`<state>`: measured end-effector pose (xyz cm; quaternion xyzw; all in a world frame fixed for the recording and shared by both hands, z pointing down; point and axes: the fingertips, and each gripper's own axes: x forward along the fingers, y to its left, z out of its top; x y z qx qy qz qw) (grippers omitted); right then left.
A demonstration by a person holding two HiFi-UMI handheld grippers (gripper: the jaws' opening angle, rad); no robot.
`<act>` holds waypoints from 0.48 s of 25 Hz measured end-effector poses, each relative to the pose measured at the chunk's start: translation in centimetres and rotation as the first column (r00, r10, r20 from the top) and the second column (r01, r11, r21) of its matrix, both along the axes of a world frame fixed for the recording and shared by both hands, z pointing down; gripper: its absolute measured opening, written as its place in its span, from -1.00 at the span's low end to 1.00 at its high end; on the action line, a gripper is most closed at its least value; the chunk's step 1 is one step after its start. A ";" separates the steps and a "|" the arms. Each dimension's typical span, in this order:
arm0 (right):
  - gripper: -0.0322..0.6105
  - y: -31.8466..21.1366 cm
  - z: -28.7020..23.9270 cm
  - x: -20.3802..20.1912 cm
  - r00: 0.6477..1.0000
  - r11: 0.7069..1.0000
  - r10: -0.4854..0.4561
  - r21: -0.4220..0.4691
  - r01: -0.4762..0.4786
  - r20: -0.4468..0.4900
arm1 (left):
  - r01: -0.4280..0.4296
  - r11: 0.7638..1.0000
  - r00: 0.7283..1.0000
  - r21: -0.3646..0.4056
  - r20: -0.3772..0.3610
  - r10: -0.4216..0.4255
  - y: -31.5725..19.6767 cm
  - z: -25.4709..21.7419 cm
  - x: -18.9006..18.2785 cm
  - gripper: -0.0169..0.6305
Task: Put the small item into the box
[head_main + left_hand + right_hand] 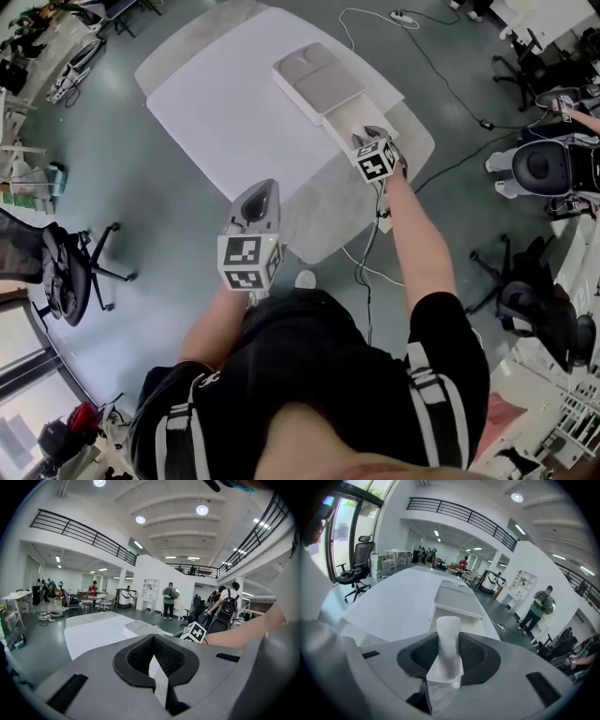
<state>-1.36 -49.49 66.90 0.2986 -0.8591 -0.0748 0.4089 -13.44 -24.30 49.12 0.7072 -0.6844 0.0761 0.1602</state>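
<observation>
My right gripper (448,656) is shut on the small item (449,637), a white, roughly cylindrical piece that stands up between the pads. In the head view this gripper (375,135) hovers at the near end of the white box (317,79). The box lies open on the white table (225,112), towards its right side. The same box (454,603) shows just ahead in the right gripper view. My left gripper (262,194) hangs over the table's near edge, well apart from the box, jaws together and nothing held. Only a thin pale sliver shows at its slit (156,665).
Black office chairs stand on the grey floor at left (70,272) and right (525,300). A cable (441,70) and a power strip (403,16) lie on the floor beyond the table. A person (168,599) stands far behind the table.
</observation>
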 end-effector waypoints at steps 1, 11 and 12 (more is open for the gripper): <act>-0.51 -0.2 0.6 -0.2 0.999 1.000 -0.022 -0.009 0.022 -0.029 | 0.004 1.000 1.000 -0.005 0.000 -0.004 -0.2 0.1 -0.1 -0.93; -0.51 -1.7 4.6 -1.3 0.978 0.986 -0.114 -0.142 0.090 -0.172 | 0.058 0.997 0.998 -0.044 -0.007 -0.059 -0.6 1.4 -1.7 -0.93; -0.51 -1.8 4.8 -1.4 0.977 0.984 -0.115 -0.156 0.087 -0.178 | 0.062 0.997 0.998 -0.046 -0.008 -0.062 -0.6 1.4 -1.9 -0.93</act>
